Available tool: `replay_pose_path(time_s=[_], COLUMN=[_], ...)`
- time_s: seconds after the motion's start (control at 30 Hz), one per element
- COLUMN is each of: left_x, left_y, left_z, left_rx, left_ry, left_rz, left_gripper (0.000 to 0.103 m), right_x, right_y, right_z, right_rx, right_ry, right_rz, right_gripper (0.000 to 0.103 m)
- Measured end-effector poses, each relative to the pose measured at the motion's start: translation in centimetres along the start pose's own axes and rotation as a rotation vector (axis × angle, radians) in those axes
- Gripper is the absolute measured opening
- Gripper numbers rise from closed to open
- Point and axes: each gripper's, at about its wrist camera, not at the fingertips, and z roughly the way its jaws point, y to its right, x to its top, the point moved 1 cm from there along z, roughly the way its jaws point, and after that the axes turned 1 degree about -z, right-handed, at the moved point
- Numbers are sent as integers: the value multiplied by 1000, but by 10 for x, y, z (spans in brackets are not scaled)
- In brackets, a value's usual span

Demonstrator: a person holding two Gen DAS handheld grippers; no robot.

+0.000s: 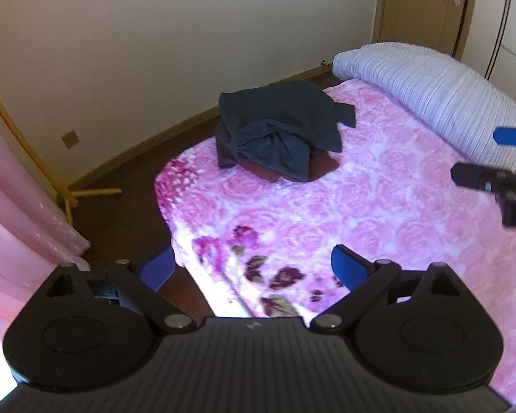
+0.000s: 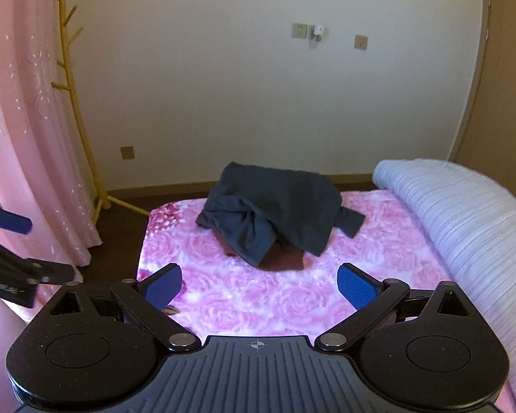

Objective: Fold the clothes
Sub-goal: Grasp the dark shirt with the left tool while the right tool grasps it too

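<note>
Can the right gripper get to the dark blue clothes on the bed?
Probably yes. The right gripper is open and points straight at the dark blue clothes, with only bare pink blanket between them. It isn't touching them yet.

A blanket (image 2: 244,296) covers the bed, and a pile of clothes (image 2: 275,210) sits on it toward the far edge, one garment (image 2: 282,261) lying under the rest. A rolled quilt (image 2: 464,227) lies along the bed's right side, right of the pile. Beyond the bed stands a wall (image 2: 223,86). A curtain (image 2: 24,137) hangs at the left, with a coat rack (image 2: 75,103) between it and the wall. A door (image 1: 426,7) stands behind the quilt.

The left gripper (image 1: 254,268) and right gripper (image 2: 259,287) hang side by side over the near part of the blanket, before the pile.
</note>
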Motion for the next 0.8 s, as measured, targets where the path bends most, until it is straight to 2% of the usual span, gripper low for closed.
replay_pose_path(time_s=[0.17, 0.3, 0.5, 0.6, 0.67, 0.77, 0.8], left_x=[15, 27, 65, 76, 80, 83, 85], left_y=[-13, -24, -37, -35, -32, -27, -27], left_z=[48, 86, 204, 260, 291, 329, 339], left_rx=[10, 17, -54, -80, -106, -129, -129], left_ry=[45, 81, 107, 135, 147, 158, 153], left_rz=[176, 316, 498, 595, 653, 733, 737], left_gripper=[97, 97, 97, 97, 96, 93, 83], right_x=[6, 20, 24, 27, 27, 25, 23], right_y=[4, 13, 19, 22, 23, 23, 22], right_z=[26, 73, 190, 253, 292, 346, 362], right_rx=[10, -20, -51, -56, -50, -60, -69], right_ry=[8, -56, -204, -219, -225, -240, -242], right_rz=[-20, -62, -141, -221, -268, -360, -397], right_gripper=[99, 99, 99, 98, 91, 85, 85])
